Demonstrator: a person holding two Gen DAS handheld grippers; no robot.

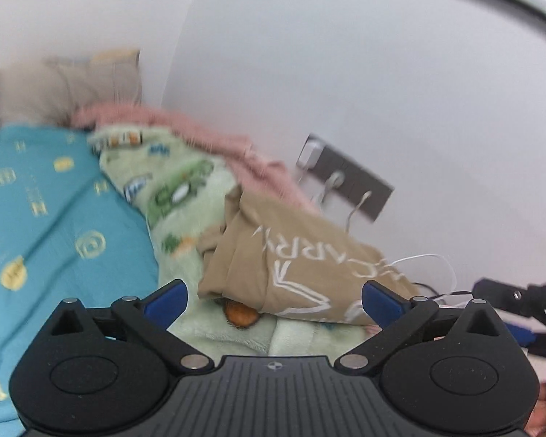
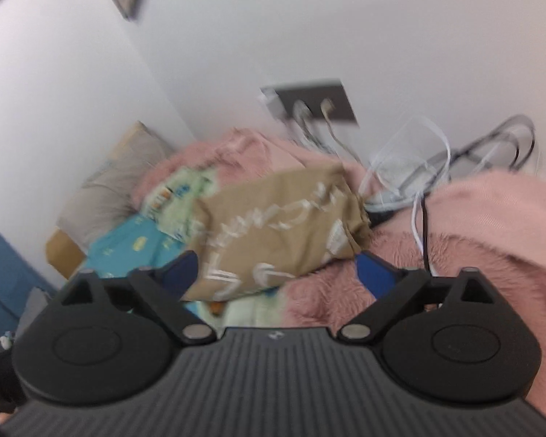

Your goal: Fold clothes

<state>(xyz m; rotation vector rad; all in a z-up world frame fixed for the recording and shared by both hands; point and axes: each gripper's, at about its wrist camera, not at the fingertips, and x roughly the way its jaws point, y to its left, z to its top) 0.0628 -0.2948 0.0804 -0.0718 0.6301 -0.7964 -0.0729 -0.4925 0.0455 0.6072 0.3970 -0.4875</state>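
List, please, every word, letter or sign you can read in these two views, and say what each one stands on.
"CARRY": white letters, seen upside down, on the tan garment; the letters before it are unclear.
"H": repeated gold letters on the teal sheet.
The tan garment's print in the right wrist view is too blurred to read.
The green blanket shows cartoon cars, no readable text.

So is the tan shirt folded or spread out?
Folded: the tan shirt lies as a compact bundle, its white lettering creased across layers, on the green blanket.

One folded tan garment (image 1: 295, 255), two blankets, pink (image 2: 491, 225) and green (image 1: 185, 196), one teal sheet (image 1: 54, 211), one pillow (image 1: 54, 91), two grippers.
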